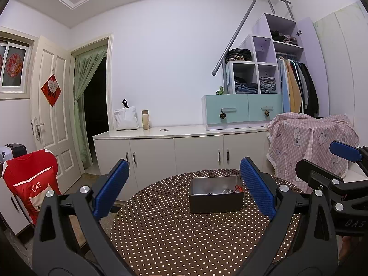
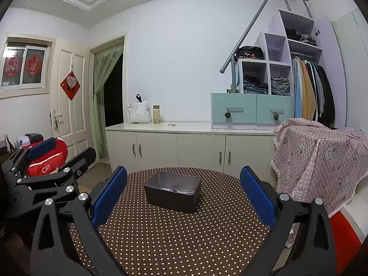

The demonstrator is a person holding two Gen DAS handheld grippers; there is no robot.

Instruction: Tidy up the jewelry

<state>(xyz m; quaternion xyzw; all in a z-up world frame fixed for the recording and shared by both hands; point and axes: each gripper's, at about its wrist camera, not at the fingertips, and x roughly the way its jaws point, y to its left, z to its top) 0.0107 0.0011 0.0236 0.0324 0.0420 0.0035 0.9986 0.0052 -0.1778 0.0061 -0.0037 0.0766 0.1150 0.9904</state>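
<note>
A dark metal box stands on the round brown polka-dot table. It holds jewelry: a red piece and pale chains. The box also shows in the right wrist view, with pale jewelry inside. My left gripper is open and empty, held above the table short of the box. My right gripper is open and empty, also short of the box. The right gripper shows at the right edge of the left wrist view.
A red chair cover marked CAT stands left of the table. A pink checked cloth covers furniture at the right. White cabinets line the back wall, with a white bag and a bottle on top.
</note>
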